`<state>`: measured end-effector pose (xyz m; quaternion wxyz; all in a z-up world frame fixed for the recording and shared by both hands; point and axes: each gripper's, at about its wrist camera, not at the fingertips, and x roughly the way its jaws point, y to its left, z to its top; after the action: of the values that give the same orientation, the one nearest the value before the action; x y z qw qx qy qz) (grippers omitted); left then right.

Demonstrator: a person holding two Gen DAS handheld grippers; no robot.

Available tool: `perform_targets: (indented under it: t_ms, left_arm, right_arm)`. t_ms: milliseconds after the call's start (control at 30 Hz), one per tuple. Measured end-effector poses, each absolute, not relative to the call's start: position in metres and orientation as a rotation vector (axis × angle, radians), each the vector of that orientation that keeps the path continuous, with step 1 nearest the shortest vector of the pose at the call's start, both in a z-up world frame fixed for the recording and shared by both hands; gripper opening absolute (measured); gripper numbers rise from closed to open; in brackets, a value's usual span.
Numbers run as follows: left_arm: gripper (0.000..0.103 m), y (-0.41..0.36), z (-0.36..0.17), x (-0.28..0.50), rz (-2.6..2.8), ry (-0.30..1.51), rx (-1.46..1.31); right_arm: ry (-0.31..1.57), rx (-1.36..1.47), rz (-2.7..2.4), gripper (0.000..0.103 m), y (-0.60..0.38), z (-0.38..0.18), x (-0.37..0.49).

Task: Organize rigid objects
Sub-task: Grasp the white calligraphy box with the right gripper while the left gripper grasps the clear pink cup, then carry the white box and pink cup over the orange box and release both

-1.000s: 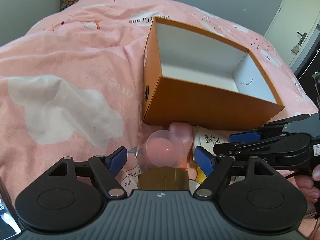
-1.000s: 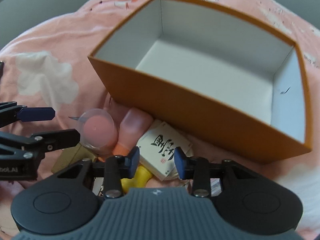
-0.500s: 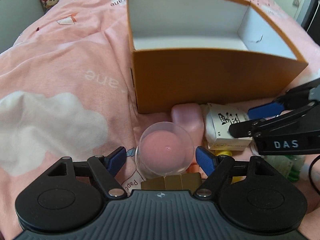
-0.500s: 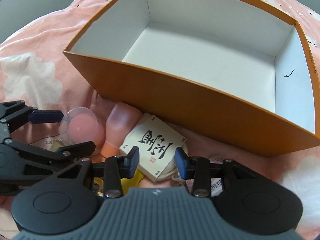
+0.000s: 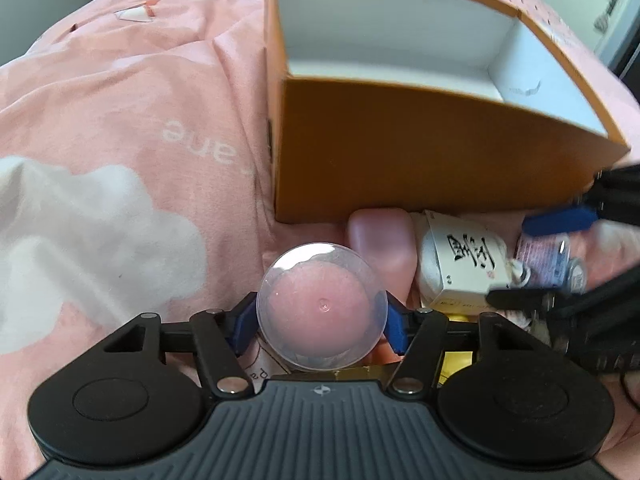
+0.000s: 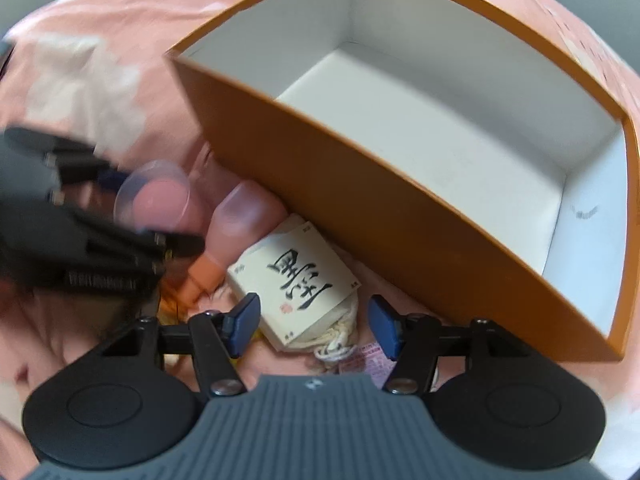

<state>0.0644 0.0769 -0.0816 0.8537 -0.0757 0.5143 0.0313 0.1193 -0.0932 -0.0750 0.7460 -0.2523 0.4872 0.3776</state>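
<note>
- Clear round capsule [image 5: 322, 306], pink inside: lies on the bed just short of the near wall of the orange box, directly between the blue pads of the left tool [image 5: 322, 322]. The left tool's jaws are closing around it; the pads look to sit at its two flanks, though whether they already press is hard to tell.
- Key relation: the capsule is dead ahead of the left tool, centred in the gap, and the box lies straight beyond it. The left hand is much the nearer; a lift and a short carry forward over the wall would likely serve.
- Capsule material: thin, glossy, hard plastic, spherical or domed, smooth; judged liable to slip or pop out sideways under a tight squeeze.
- Orange box [image 5: 420, 152]: rigid cardboard, open top, white interior, nothing seen inside.
- Right tool [image 6: 314, 322]: jaws opening, at middling width, nothing gripped. A white card packet [image 6: 296, 280] with black calligraphy lies just ahead of and partly between its pads, flat and rectangular, long axis slanting away to the left, with a white cord at its near corner.
- Pink bottle [image 6: 240, 220] with orange cap: smooth, rounded, lying between capsule and packet, its base against the box wall.
- Small labelled bottle [image 5: 552, 260]: on its side, right of the packet; detail blurred.
- Bed cover [image 5: 120, 120]: soft pink fabric, white cloud print, creased; an uneven, yielding base.
</note>
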Motion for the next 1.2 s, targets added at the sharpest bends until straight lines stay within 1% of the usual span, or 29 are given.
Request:
perform_targets:
  t_ms: [167,333,400,433,500,567,667,733,867,900,967,1033,1200]
  left_arm:
    - [0.071,0.084,-0.066,0.051,0.061,1.042,-0.211]
    - [0.07,0.086,-0.058,0.048,0.058,1.031,-0.238]
    - [0.07,0.086,-0.057,0.047,0.055,1.031,-0.233]
    - [0.07,0.086,-0.056,0.048,0.055,1.034,-0.232]
    - [0.07,0.084,-0.059,0.047,0.055,1.032,-0.229]
    - [0.07,0.084,-0.059,0.047,0.055,1.031,-0.23]
    - [0.07,0.083,-0.059,0.048,0.056,1.03,-0.232]
    - [0.07,0.083,-0.058,0.047,0.056,1.025,-0.237]
    - [0.07,0.084,-0.053,0.043,0.056,1.009,-0.249]
    - [0.07,0.084,-0.051,0.042,0.052,1.001,-0.25]
    - [0.07,0.083,-0.046,0.04,0.05,0.987,-0.248]
    - [0.07,0.081,-0.04,0.039,0.045,0.97,-0.246]
    - [0.07,0.075,-0.019,0.036,0.027,0.927,-0.239]
  right_arm:
    - [1.035,-0.68,0.867,0.06,-0.091,-0.083,0.109]
    - [1.011,-0.717,0.913,0.06,-0.082,-0.091,0.11]
    - [0.986,-0.755,0.926,0.063,-0.075,-0.095,0.107]
    - [0.973,-0.778,0.936,0.066,-0.071,-0.097,0.105]
    - [0.944,-0.798,0.957,0.067,-0.065,-0.101,0.102]
    - [0.934,-0.808,0.958,0.071,-0.06,-0.104,0.102]
    - [0.931,-0.813,0.936,0.071,-0.054,-0.113,0.104]
    - [0.901,-0.849,0.913,0.066,-0.051,-0.116,0.101]
    - [0.88,-0.837,0.915,0.042,-0.055,-0.1,0.096]
    - [0.877,-0.828,0.911,0.039,-0.057,-0.094,0.096]
    - [0.853,-0.821,0.895,0.029,-0.062,-0.085,0.094]
    - [0.827,-0.819,0.871,0.026,-0.065,-0.073,0.091]
    - [0.865,-0.694,0.858,0.026,-0.083,-0.043,0.097]
